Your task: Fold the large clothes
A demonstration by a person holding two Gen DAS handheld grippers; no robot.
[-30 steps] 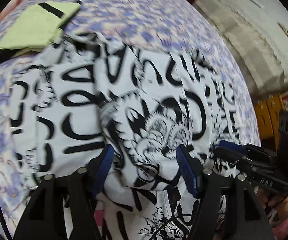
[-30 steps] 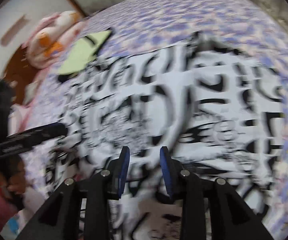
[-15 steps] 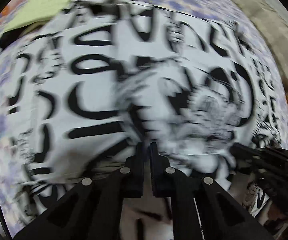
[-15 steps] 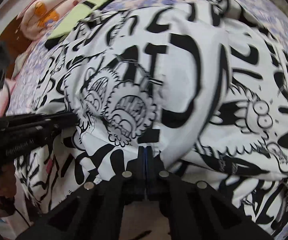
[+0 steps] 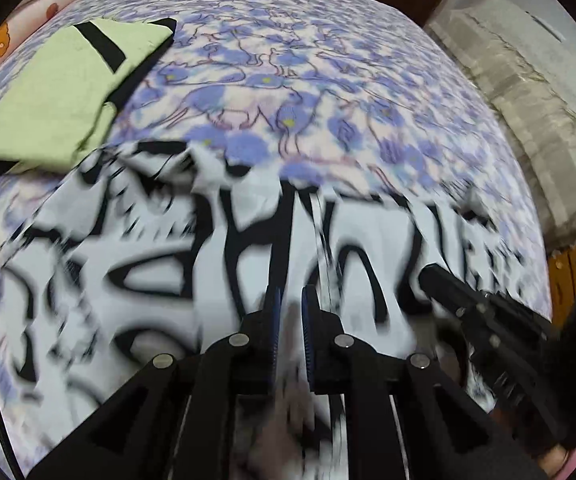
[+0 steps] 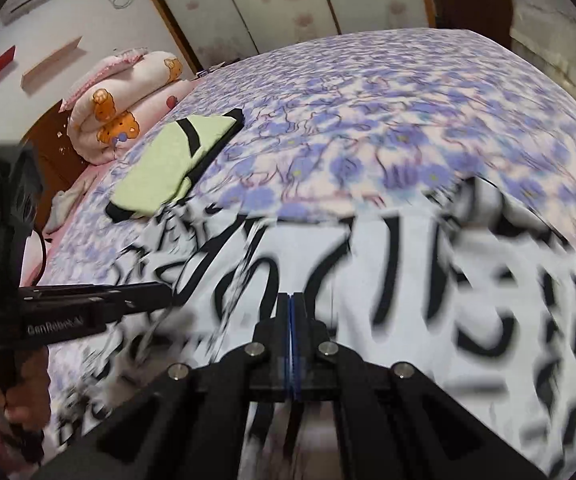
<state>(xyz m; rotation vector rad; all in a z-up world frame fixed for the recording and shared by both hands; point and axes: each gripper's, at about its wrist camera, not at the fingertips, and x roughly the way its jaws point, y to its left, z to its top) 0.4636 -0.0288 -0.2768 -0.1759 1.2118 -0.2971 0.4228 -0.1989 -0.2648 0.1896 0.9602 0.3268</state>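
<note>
A large white garment with bold black print (image 5: pixel 160 280) lies on a bed with a purple floral sheet (image 5: pixel 288 60); it also shows in the right wrist view (image 6: pixel 428 280), blurred by motion. My left gripper (image 5: pixel 292 300) has its jaws nearly together with cloth between them. My right gripper (image 6: pixel 291 300) is shut on the garment's near edge. Each gripper shows in the other's view, the right gripper (image 5: pixel 448 292) to the right and the left gripper (image 6: pixel 144 294) to the left, both at the garment's near part.
A folded light-green garment with black trim (image 5: pixel 68 96) lies on the bed at the far left, also in the right wrist view (image 6: pixel 172 164). A rolled pink quilt (image 6: pixel 124 96) sits by the headboard. A wall and wooden furniture (image 5: pixel 564 276) stand on the right.
Both grippers closed on the garment's near edge, then lifted and carried it toward the far side. More bare sheet now shows beyond the garment.
</note>
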